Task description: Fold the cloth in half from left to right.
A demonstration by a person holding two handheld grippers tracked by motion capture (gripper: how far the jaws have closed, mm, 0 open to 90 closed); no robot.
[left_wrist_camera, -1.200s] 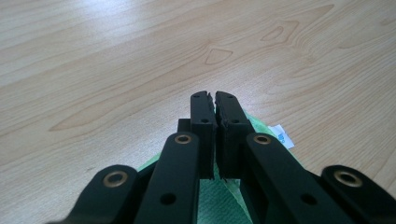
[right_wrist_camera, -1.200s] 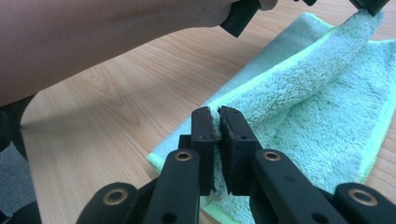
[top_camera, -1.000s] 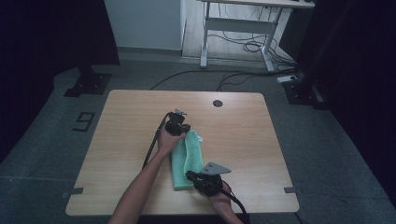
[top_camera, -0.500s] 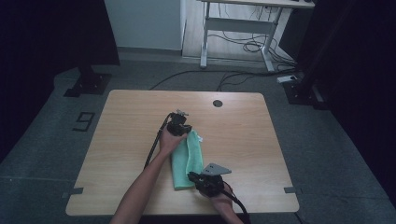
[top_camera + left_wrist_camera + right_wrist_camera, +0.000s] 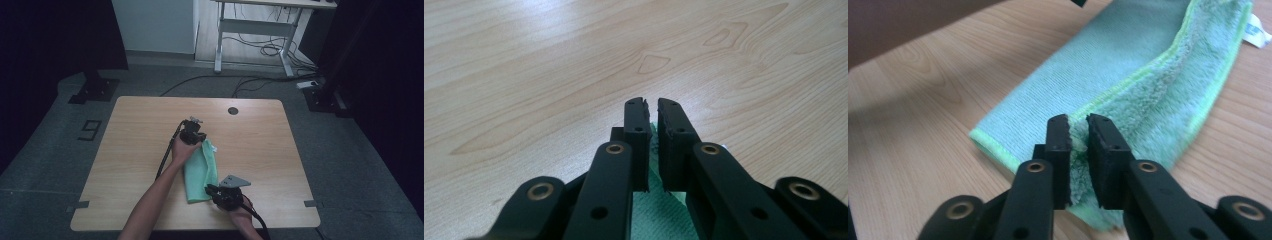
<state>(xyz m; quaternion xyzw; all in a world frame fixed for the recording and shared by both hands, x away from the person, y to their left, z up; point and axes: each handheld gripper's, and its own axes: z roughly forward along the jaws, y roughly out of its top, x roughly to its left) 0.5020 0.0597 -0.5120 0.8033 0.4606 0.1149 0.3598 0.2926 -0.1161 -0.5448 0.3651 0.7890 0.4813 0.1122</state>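
Note:
A green microfibre cloth (image 5: 201, 172) lies folded lengthwise on the wooden table (image 5: 260, 145), a white tag at its far corner. My left gripper (image 5: 197, 137) is at the cloth's far end; in the left gripper view its jaws (image 5: 651, 107) stand nearly together with green cloth (image 5: 655, 210) pinched between them. My right gripper (image 5: 211, 189) is at the cloth's near right corner. In the right gripper view it is (image 5: 1077, 122) shut on the fluffy top layer of the cloth (image 5: 1128, 65), beside the light green hem.
A dark round grommet (image 5: 232, 110) sits near the table's far edge. Beyond the table stand a white desk frame (image 5: 250, 25) with cables on the floor and black stand bases (image 5: 95, 90). A "9" mark (image 5: 90, 130) is on the floor at left.

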